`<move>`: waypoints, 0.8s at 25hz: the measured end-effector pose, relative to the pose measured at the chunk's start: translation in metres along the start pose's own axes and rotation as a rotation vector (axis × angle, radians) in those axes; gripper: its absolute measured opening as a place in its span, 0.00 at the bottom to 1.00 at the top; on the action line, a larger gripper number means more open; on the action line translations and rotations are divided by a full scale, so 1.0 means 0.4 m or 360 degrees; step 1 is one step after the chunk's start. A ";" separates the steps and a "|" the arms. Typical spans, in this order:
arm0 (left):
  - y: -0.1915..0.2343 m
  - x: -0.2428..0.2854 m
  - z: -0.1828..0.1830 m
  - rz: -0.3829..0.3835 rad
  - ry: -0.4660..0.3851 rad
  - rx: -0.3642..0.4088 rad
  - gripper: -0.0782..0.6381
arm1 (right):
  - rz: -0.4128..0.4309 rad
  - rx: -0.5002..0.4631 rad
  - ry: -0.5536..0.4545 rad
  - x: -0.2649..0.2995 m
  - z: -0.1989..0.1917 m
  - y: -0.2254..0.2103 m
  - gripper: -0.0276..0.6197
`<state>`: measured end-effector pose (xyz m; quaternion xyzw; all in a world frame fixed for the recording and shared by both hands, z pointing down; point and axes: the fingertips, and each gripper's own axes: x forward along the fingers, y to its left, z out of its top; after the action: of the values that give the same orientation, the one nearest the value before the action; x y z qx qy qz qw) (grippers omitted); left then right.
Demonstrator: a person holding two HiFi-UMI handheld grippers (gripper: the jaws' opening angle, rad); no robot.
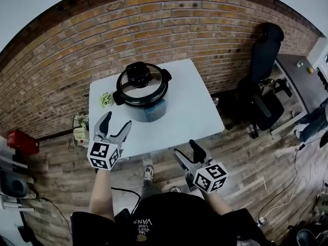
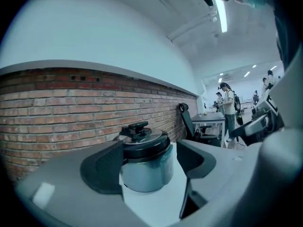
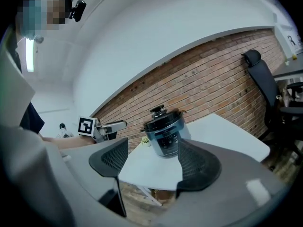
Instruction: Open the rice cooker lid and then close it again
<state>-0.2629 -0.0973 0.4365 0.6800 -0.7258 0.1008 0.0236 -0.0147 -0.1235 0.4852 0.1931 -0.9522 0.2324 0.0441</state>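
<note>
Head view: rice cooker (image 1: 142, 91) sits on the white bench (image 1: 189, 106), toward its far left part, near the brick wall (image 1: 66, 60). The black lid (image 1: 141, 81) is down and closed, so the inside of the pot is hidden in all views. A small green thing (image 1: 105, 99) lies on the bench just left of the cooker, too small to identify. The left tool (image 1: 117, 120) is at the bench's near left edge, pointing at the cooker, well short of it, with its jaws wide apart and nothing in them. The right tool (image 1: 185, 147) is off the near edge over the wood floor (image 1: 246, 163), also with its jaws apart and empty. Only the head view shows both tools, plus the black office chair (image 1: 264, 86) to the right of the bench. Left gripper view alone shows people (image 2: 228, 112) standing far back in the room and a ceiling light (image 2: 220, 13). There the cooker is framed between the spread jaws but is not touched. Right gripper view alone shows the cooker's front control panel (image 3: 166, 138) and the lid knob (image 3: 157, 110). It also shows the left tool's marker cube (image 3: 86, 125) off to the left. The cooker stands beyond the right tool's open jaws, clear of both.
</note>
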 end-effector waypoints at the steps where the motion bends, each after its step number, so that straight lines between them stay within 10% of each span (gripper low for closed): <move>1: -0.012 -0.022 -0.009 0.0028 -0.0006 -0.0014 0.57 | 0.0021 -0.0012 0.0010 -0.002 -0.003 0.004 0.56; 14: -0.207 -0.227 -0.133 0.0269 -0.0047 -0.0227 0.57 | 0.0231 -0.0191 0.0109 -0.032 -0.057 0.061 0.55; 20: -0.298 -0.253 -0.162 0.0218 -0.0028 -0.0258 0.43 | 0.0279 -0.0206 0.0127 -0.040 -0.078 0.081 0.33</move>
<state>-0.1437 0.0072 0.4961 0.6255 -0.7766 0.0373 0.0653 -0.0127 -0.0770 0.4963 0.0965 -0.9760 0.1808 0.0739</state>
